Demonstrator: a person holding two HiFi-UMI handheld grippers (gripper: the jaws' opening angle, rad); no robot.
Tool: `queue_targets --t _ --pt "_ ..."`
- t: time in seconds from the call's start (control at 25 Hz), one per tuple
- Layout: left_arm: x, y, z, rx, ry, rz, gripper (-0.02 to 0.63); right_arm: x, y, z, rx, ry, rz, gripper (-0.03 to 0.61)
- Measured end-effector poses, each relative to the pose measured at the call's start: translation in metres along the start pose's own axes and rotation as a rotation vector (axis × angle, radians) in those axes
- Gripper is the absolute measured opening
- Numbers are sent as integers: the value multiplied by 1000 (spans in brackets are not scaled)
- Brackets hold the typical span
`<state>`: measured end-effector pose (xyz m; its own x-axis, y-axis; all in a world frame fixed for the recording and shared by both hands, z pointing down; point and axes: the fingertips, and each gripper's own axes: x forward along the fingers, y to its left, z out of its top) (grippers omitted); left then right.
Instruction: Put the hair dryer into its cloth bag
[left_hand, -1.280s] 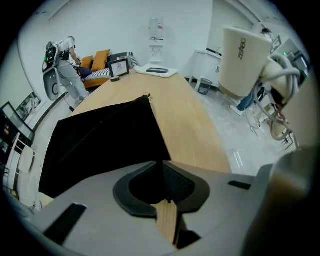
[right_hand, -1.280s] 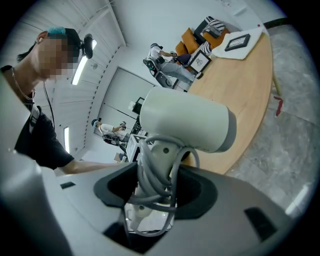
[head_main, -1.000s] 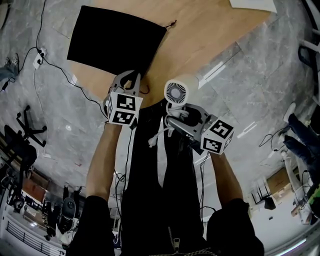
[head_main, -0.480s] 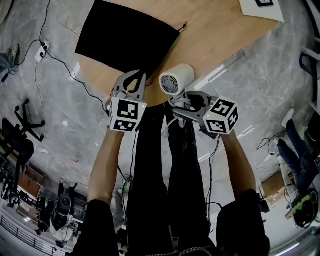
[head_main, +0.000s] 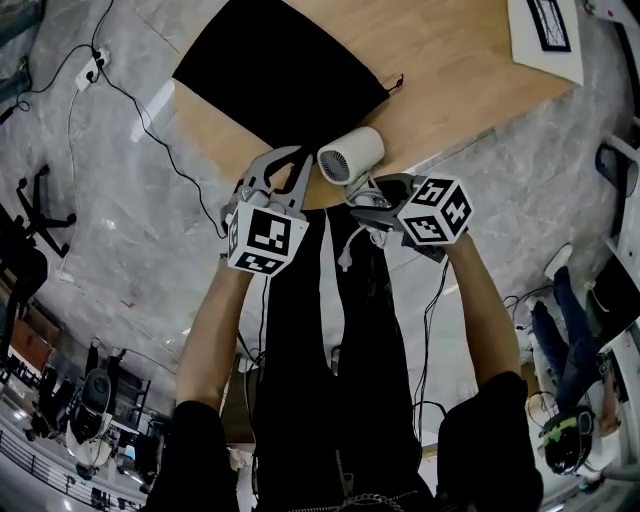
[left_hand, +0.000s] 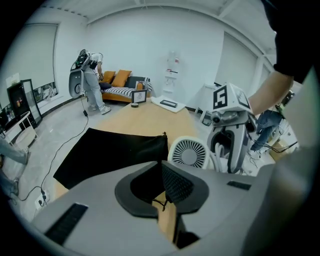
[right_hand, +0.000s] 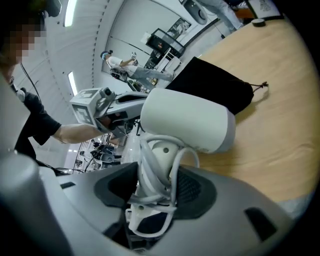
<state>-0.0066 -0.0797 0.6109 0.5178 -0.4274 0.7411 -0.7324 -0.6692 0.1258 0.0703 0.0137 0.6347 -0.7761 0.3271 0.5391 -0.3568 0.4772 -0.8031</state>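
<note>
Two grippers, one job each. Our right gripper (head_main: 372, 192) is clamped on the handle of the hair dryer (head_main: 352, 156), cord wrapped round it, holding it over the near edge of the table (head_main: 470, 90), just right of the bag (head_main: 285, 75). Our left gripper (head_main: 287, 166) is nearly closed at the bag's near corner; whether it's pinching cloth, we can't tell. We reckon the bag's mouth needs opening next.

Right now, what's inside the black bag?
Nothing shows inside: the bag looks flat on the table, and its dark cloth hides any contents. The hair dryer is outside it, its handle clamped in the right gripper.
</note>
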Motion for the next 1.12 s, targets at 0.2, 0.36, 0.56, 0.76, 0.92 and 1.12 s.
queue_targets --t 0.2,0.36,0.56,0.76,0.92,1.12 --pt "-9 -1 -5 31 -13 1 31 12 -1 1 -33 86 2 219" --pt "-16 -4 -6 71 -25 -16 31 18 -4 5 -68 150 -5 219" --pt "-22 -9 -2 101 -31 -29 31 16 -13 10 -138 237 -45 219" --pt "-20 -14 -11 118 14 -50 31 15 -20 19 -194 280 -83 219" --pt "-14 -19 -35 107 101 -82 31 15 -25 21 -209 295 -114 218" --pt "-24 -19 -15 103 -7 -41 31 19 -26 22 -225 314 -138 216"
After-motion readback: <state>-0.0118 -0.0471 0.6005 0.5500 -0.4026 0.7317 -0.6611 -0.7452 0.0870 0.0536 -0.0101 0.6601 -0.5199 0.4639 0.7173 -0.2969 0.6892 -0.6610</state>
